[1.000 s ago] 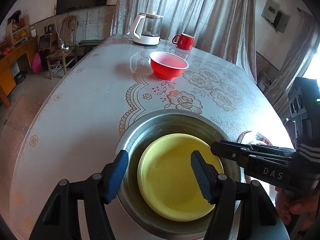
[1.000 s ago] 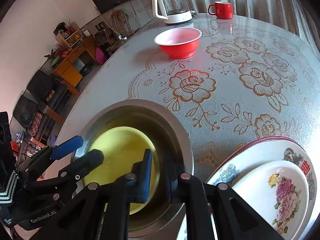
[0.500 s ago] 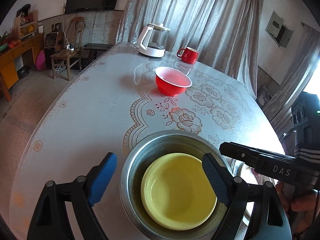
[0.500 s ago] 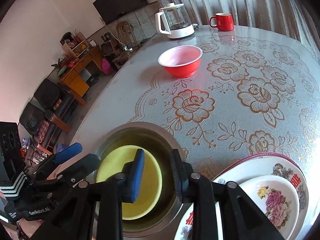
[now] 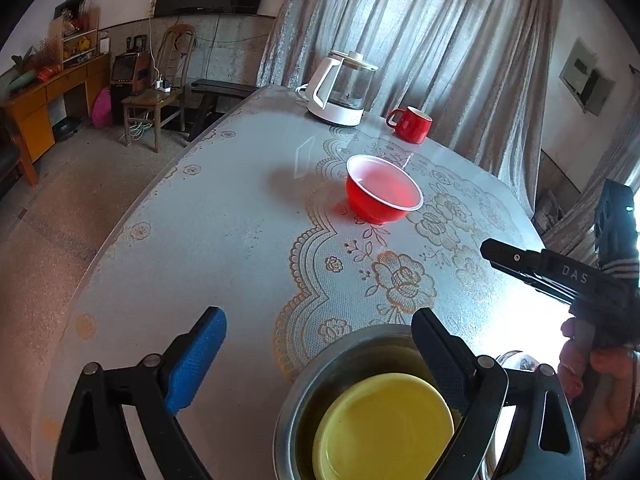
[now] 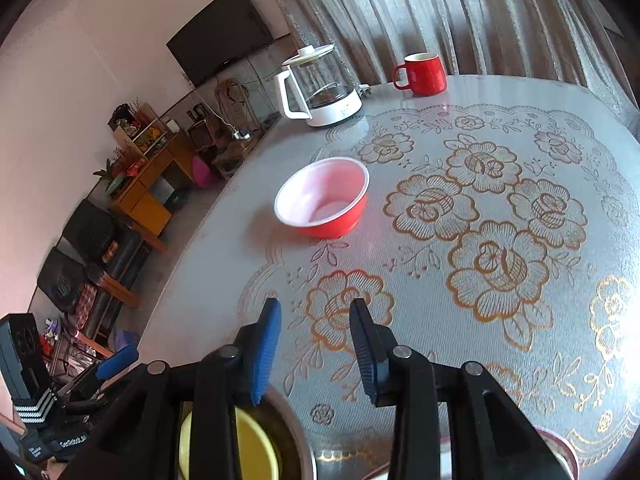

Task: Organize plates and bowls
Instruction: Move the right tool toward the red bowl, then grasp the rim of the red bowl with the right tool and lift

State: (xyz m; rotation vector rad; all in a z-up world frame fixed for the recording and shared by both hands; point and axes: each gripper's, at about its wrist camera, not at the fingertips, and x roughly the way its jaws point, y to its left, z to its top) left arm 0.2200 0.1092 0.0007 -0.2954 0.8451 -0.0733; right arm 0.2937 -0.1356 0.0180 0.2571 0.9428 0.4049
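Steel basin (image 5: 320,392) nearest, one only, at the near edge of the counter (image 5: 224,232). One yellow plate (image 5: 384,428) lies inside it, flat on the bottom. Left tool (image 5: 320,352) hangs above the basin's near-left side, jaws spread wide, holding nothing; its blue pad (image 5: 196,360) sits left of the basin over bare counter, the other pad over the basin's right rim. Right tool (image 6: 316,352) is just right of the basin and above it, jaws partly apart, narrower than the left, also holding nothing. In the right wrist view the basin (image 6: 296,440) and yellow plate (image 6: 248,452) show under the left finger of that tool. Just right of the basin a patterned plate edge (image 6: 560,452) peeks in at the frame bottom; how many are stacked there cannot be told.

Farther out from the basin, mid-counter: one red bowl (image 5: 382,192) with a white inside, upright, standing alone, well apart from the basin. Seen in the right wrist view too (image 6: 324,204).

Beyond the red bowl, at the far counter edge: one white kettle (image 5: 340,88) with a glass body, and one red mug (image 5: 412,124) just right of it, apart, not touching. Floral gold-pattern cloth covers the counter.

Count: one basin, one yellow plate, one red bowl, one kettle, one mug, two tools.
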